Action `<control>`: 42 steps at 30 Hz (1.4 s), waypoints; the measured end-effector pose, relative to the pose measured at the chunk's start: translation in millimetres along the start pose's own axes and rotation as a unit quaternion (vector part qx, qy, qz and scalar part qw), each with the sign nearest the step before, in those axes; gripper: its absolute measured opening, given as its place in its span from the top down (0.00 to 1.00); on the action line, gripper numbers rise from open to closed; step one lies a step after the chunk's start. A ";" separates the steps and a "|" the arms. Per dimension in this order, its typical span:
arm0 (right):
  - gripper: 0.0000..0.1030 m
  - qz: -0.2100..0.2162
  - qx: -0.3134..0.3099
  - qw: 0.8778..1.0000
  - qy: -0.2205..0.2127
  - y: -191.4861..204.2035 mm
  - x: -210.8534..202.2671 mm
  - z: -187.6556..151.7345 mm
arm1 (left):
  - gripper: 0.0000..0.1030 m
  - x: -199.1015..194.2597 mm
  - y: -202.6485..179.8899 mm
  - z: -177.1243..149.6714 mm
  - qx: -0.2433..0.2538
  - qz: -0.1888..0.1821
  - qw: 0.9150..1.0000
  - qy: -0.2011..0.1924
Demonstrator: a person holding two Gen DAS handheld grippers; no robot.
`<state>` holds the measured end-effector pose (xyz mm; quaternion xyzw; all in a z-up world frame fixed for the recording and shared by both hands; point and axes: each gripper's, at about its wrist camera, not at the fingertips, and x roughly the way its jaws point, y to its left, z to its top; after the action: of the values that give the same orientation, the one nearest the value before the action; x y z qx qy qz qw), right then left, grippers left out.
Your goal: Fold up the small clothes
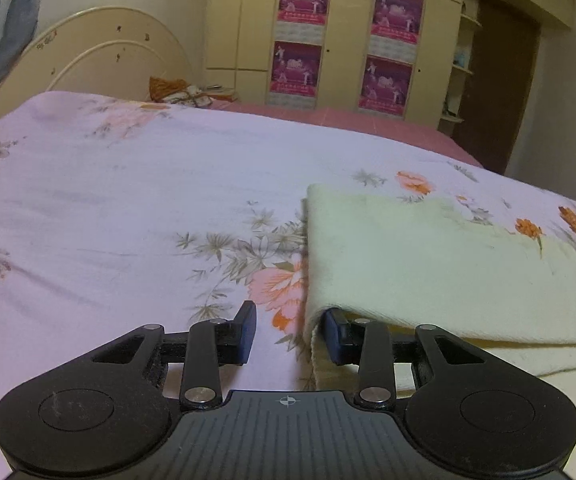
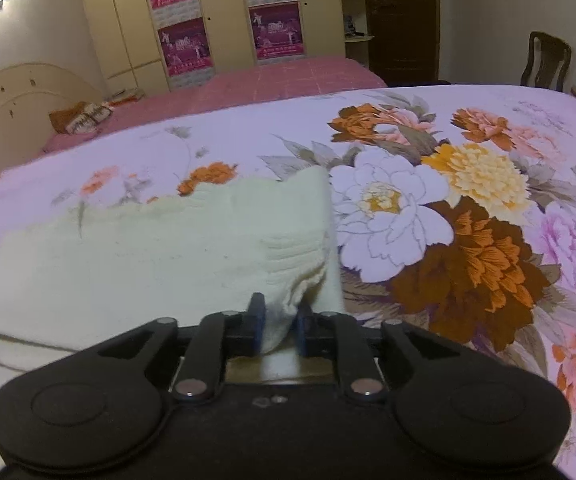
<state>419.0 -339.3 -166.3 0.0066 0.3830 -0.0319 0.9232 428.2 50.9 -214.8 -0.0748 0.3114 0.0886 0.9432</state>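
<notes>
A cream knitted garment (image 1: 427, 256) lies folded on the floral bedsheet (image 1: 108, 208). In the left wrist view it reaches from the middle to the right edge. My left gripper (image 1: 289, 334) is at its near left corner. The right finger (image 1: 333, 336) is tucked under the folded edge and the left finger (image 1: 248, 332) stands clear over the sheet, so the jaws are open. In the right wrist view the garment (image 2: 148, 248) fills the left half. My right gripper (image 2: 280, 322) is shut on its near right corner, which bunches between the pads, with wrinkles running toward them.
The sheet (image 2: 467, 220) spreads wide to the right of the garment, with big printed flowers. Behind it lie a pink bed (image 2: 280, 76), a cream headboard (image 1: 100, 52), a wardrobe with posters (image 1: 347, 40), a dark door (image 1: 499, 80) and a chair (image 2: 545, 60).
</notes>
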 end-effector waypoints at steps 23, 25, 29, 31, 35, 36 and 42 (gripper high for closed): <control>0.84 0.023 -0.026 0.999 0.007 9.5 -1.0 -0.1 | 0.64 14.6 -34.1 20.8 0.019 -0.088 0.995 0.048; 0.81 0.019 -0.026 0.999 0.009 12.6 -7.4 0.9 | 0.64 0.2 -38.3 21.8 0.018 -0.089 0.995 0.040; 0.70 0.041 -0.030 0.999 -0.008 21.8 -23.7 -4.3 | 0.63 -12.8 -51.2 7.5 0.065 -0.098 0.992 0.039; 0.69 0.029 -0.047 0.998 0.006 25.6 -16.5 -9.8 | 0.63 -1.2 -46.1 -1.2 0.050 -0.088 0.993 0.061; 0.69 0.032 -0.040 0.998 0.021 21.7 -16.0 -9.4 | 0.63 -7.2 -45.5 3.8 0.042 -0.080 0.994 0.065; 0.68 0.038 -0.035 0.998 0.018 20.8 -21.6 -8.2 | 0.63 -10.1 -45.8 6.2 0.033 -0.080 0.994 0.069; 0.67 0.079 -0.046 0.996 0.015 34.7 -47.4 -18.5 | 0.36 -30.5 -65.3 -7.5 0.031 -0.097 0.991 0.085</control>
<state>374.7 -301.5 -146.3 -0.0048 0.3959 0.0591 0.9164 413.7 -17.8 -196.8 -0.0823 0.3840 -0.0193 0.9195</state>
